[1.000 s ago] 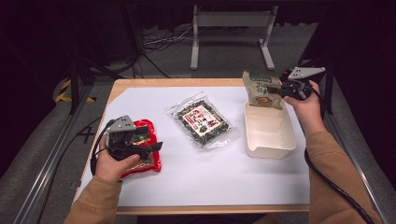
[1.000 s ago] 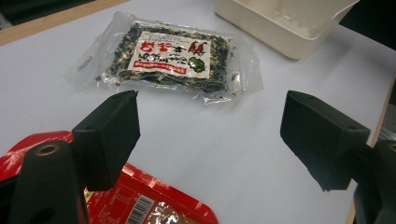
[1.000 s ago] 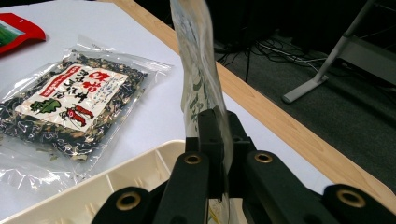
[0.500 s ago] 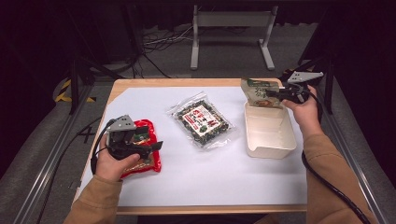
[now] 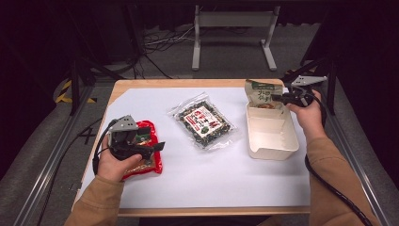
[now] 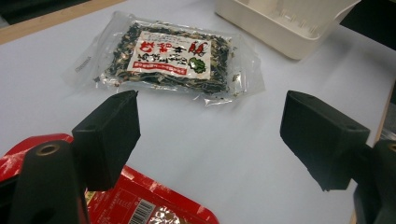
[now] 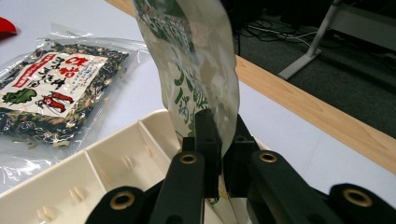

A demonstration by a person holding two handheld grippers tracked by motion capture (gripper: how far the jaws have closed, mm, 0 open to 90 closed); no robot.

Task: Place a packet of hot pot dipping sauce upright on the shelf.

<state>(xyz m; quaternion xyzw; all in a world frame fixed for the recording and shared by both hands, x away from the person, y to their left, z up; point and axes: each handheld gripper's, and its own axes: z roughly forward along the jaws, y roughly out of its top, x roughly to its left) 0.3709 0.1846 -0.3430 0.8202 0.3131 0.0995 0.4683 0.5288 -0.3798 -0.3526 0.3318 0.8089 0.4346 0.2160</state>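
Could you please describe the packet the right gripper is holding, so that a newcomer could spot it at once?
Find the cream tray at the table's right side. Above its far end, the right gripper pinches a green-and-white packet upright. It is the one packet off the table; the clear packet and red packet lie flat.

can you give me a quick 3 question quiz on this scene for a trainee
1. True or false: the right gripper is shut on the green and white packet.
2. What lies under the left gripper in the high view?
A. the clear seaweed packet
B. the red packet
C. the cream tray
3. Fill in: the clear seaweed packet lies flat on the white sheet, between the red packet and the ____.

Key
1. True; the jaws pinch its lower edge over the cream tray.
2. B
3. cream tray
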